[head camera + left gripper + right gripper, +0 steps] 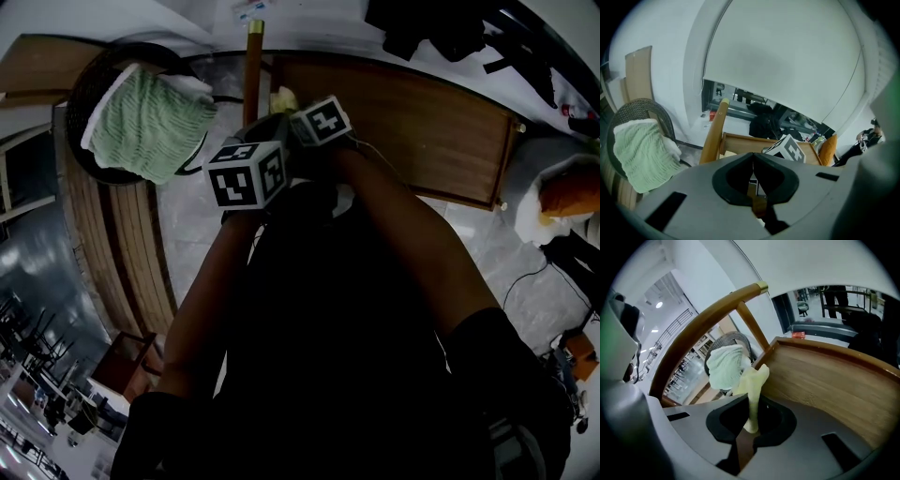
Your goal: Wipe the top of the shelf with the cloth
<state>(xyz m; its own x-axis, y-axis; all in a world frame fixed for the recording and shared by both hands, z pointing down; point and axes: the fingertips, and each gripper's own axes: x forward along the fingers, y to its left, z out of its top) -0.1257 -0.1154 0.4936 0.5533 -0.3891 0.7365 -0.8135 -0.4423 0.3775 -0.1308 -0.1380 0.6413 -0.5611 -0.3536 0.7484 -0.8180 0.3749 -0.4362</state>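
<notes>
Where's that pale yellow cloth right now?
The cloth is pinched in the right gripper; the right gripper view shows it at the wooden shelf's left end, with the green towel behind it.

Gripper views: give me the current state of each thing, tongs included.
right tongs: shut on the yellow cloth
yellow cloth: pinched, bunched, sticking up past the tongs
left tongs: shut, empty
green towel: draped over the dark basket

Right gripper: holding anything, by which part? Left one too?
Right gripper is shut on the yellow cloth, pinching its lower end; the rest sticks up past the jaws. Left gripper is shut on nothing.
</notes>
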